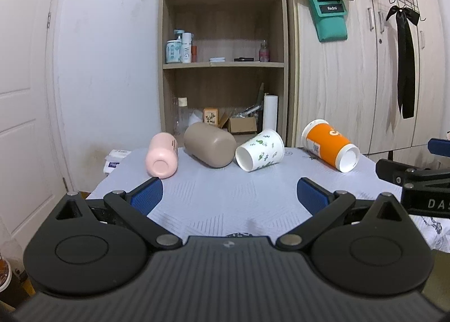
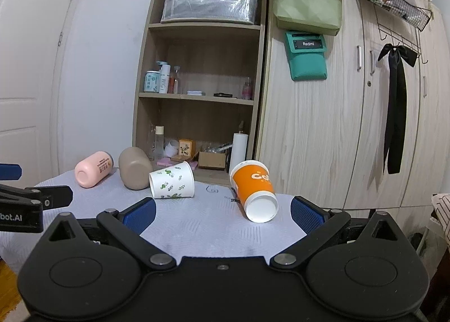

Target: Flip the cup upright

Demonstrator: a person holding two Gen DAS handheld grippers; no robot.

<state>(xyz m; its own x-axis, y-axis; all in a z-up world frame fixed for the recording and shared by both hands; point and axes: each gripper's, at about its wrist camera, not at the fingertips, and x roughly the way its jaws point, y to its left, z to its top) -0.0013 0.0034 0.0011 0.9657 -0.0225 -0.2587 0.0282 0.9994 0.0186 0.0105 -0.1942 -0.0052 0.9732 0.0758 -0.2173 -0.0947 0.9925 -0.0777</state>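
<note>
Several cups lie on their sides on the table's pale cloth [image 1: 225, 198]: a pink cup [image 1: 161, 159] [image 2: 93, 169], a taupe cup [image 1: 209, 144] [image 2: 134, 168], a white leaf-print paper cup [image 1: 260, 150] [image 2: 172, 180] and an orange paper cup [image 1: 330, 149] [image 2: 254, 189]. My left gripper [image 1: 229, 194] is open and empty, short of the cups, roughly in line with the taupe and white ones. My right gripper [image 2: 223, 211] is open and empty, just short of the orange cup. Each gripper shows at the edge of the other's view.
A wooden shelf unit [image 1: 225, 63] with bottles and boxes stands behind the table, beside a wardrobe [image 1: 351, 83] on the right. A white door [image 1: 25, 97] is on the left. Packets [image 1: 115, 159] lie off the table's far left corner.
</note>
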